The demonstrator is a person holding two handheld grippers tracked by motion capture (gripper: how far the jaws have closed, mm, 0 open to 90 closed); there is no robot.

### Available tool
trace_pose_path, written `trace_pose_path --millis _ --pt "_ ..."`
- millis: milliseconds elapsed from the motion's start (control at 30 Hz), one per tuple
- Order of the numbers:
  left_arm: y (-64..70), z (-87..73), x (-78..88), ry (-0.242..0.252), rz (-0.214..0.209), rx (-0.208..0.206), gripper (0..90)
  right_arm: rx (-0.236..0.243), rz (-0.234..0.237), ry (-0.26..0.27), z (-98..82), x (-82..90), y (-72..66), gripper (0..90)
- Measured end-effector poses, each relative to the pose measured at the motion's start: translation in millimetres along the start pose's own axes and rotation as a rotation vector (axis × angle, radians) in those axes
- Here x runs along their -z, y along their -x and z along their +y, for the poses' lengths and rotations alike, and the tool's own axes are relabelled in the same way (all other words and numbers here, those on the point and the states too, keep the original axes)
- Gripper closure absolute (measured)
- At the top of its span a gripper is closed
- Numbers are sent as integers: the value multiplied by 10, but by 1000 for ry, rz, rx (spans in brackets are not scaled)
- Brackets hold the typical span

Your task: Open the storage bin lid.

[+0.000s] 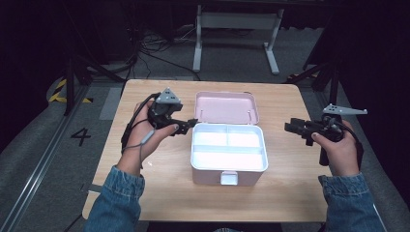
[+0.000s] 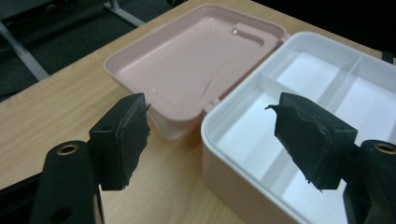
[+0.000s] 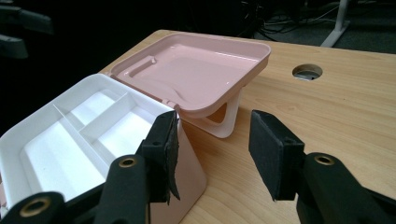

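Two open tools (image 1: 192, 123) (image 1: 290, 127), open pink box (image 1: 228, 152) between

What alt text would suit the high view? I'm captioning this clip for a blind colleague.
A pink lunch box sits open on a wooden table, its lid folded back and its white three-compartment tray empty. A person's hands hold the left gripper at the box's left edge and the right gripper apart to its right, jaws open and empty.

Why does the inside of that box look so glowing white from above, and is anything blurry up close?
High view: the white tray is overexposed, its dividers washed out, the surroundings dark. Left gripper view: the pink lid shows soft glare. Right gripper view: the near tongs look slightly soft.
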State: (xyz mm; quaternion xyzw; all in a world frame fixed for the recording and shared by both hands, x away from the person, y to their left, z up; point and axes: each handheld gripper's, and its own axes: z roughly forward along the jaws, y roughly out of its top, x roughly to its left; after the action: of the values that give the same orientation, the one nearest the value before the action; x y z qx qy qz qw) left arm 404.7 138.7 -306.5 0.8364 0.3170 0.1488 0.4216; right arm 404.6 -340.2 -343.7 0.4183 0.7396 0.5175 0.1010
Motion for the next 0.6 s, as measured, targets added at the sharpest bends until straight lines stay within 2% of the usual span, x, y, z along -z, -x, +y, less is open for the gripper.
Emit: trace_pose_path --millis 33,100,200,267,300,333,367,433,533,600 --pt "0 0 0 0 0 0 268 2 -1 -4 3 -8 11 531" --pt "3 -166 79 -29 60 1 268 -6 0 -8 16 -17 24 530" --pt "28 -327 156 -52 126 2 268 -13 -1 -7 36 -29 36 527" --pt "41 -448 215 -69 135 11 267 -13 4 -8 44 -50 53 524" --pt "41 -448 215 -69 135 11 267 -18 0 -13 42 -63 60 522" --pt "24 -548 251 -81 139 22 267 -18 -5 -22 36 -75 67 518" --pt "24 -548 251 -81 139 22 267 -16 -8 -31 27 -87 73 517" --pt "-35 -689 279 -125 158 51 266 -16 -22 -51 11 -104 78 513" --pt "-74 -770 295 -154 192 62 263 -9 -44 -70 -2 -112 90 506" --pt "-100 -829 297 -177 199 69 261 -10 -50 -77 -9 -109 106 497"
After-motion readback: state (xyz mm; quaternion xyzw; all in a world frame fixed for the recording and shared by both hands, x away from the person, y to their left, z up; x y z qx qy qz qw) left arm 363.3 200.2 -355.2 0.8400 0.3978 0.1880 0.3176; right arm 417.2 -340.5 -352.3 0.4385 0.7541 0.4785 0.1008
